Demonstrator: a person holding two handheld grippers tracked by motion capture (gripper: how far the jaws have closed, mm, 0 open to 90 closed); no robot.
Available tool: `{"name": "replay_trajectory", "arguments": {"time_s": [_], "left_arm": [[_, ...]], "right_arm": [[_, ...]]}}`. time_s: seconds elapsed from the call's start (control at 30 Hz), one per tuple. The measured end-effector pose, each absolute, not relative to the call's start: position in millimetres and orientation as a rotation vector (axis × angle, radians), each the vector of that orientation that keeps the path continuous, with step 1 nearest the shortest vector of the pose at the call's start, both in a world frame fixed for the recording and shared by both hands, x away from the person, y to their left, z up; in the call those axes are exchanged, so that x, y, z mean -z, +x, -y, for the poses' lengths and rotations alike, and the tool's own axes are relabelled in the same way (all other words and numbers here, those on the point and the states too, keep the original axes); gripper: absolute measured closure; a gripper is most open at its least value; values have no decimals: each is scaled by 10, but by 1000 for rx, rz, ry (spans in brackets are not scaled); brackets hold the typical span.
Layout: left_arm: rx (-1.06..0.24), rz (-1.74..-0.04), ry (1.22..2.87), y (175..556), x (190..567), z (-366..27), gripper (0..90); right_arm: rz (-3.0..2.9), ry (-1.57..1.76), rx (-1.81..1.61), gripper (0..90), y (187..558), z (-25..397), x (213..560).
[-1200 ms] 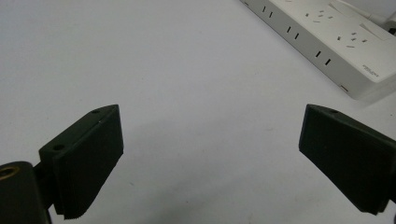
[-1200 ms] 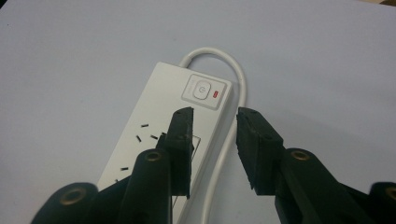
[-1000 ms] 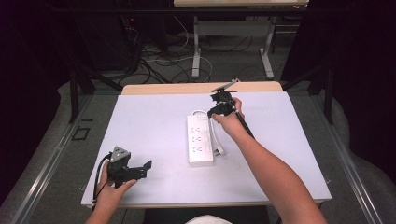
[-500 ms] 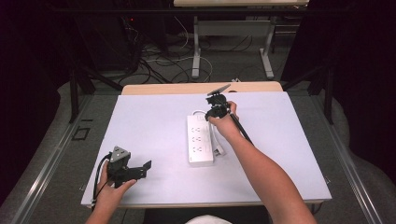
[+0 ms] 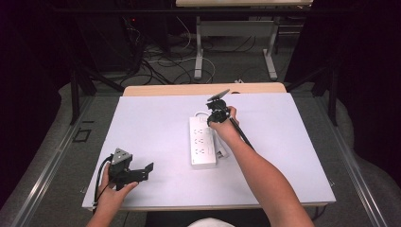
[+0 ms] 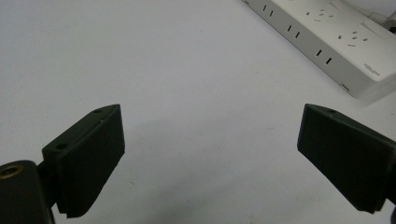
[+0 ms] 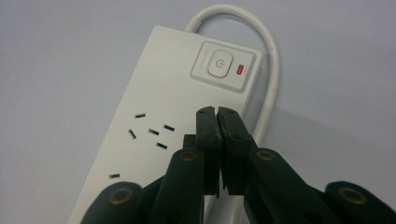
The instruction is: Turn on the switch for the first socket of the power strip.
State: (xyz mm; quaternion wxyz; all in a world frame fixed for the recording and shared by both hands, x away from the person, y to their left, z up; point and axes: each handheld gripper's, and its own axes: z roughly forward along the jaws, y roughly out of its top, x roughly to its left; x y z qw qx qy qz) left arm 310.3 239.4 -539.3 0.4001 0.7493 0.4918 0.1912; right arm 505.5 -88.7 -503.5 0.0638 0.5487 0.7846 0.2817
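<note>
- High view: the surface [image 5: 151,118] is a broad, flat sheet of matt pale grey-white, laid over a wooden top whose far edge peeks out beyond it; its plainness leaves the work easy to read.
- Power strip [image 5: 203,140]: a long, flat-topped block of smooth white plastic with rounded corners, lying near the middle of the surface with its length running away from the person. That puts the switch end at the far side, where the right arm reaches over it.
- Its cord [image 7: 272,79] is a thick, glossy white cable that leaves the switch end, loops round and runs back along the strip's side.
- Left tool [image 5: 135,172] rests low at the near left of the surface, well apart from the strip, its matt black jaws spread wide with nothing between them; it looks parked out of the way.
- Right tool [image 7: 217,122] hovers above the strip's far end, its jaws pressed together and gripping nothing. Closed like this they form one blunt tip, which I judge suits prodding better than grasping.
- Switch [image 7: 220,64]: a small rounded-square button, pale grey with a power symbol, sunk in a raised panel just ahead of the closed tip.
- Red indicator [image 7: 240,70] sits beside it, a tiny lozenge.
</note>
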Motion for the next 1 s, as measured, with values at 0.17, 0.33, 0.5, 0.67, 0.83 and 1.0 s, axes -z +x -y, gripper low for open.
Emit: {"name": "replay_trajectory", "arguments": {"time_s": [0.17, 0.33, 0.5, 0.67, 0.83, 1.0], "left_arm": [[-480, -1244, 1896, 3105, 5394, -2394, 73], [-478, -1246, 1893, 3105, 5397, -2395, 73], [-478, -1246, 1894, 3105, 5396, -2393, 73], [-476, -1247, 1895, 3105, 5399, -2394, 74], [-477, -1247, 1894, 3104, 5399, -2392, 74], [-480, -1245, 1896, 3111, 5401, -2387, 74]], "right_arm": [[-2388, 1679, -822, 900, 5067, 867, 5093], [-2383, 1672, -846, 900, 5074, 847, 5127], [-2390, 1714, -811, 900, 5081, 827, 5139], [-2392, 1688, -834, 900, 5081, 833, 5153], [-2384, 1713, -824, 900, 5084, 834, 5151], [-2382, 1718, -804, 900, 5078, 824, 5153]]}}
